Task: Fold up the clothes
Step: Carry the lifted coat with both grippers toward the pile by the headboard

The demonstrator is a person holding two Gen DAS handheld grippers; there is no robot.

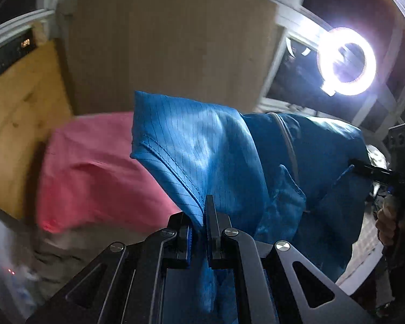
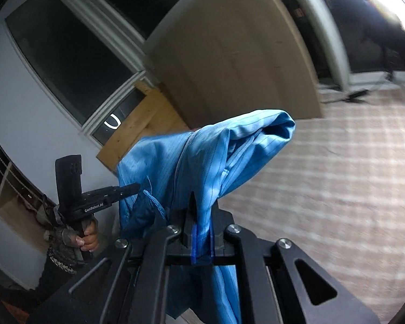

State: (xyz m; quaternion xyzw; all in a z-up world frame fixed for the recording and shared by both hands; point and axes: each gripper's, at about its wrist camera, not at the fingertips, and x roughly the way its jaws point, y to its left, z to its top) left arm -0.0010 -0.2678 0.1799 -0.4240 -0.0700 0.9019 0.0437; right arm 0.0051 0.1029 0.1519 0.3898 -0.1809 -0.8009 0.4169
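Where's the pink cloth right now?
In the left wrist view the pink cloth lies at the left, behind the lifted blue garment and beside the light wooden board. The right wrist view barely shows it.

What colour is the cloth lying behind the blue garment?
Pink. The pink cloth shows best in the left wrist view, behind the blue garment.

Garment (image 1: 202, 145) hangs between both grippers; cloth (image 1: 94, 167) behind, left.
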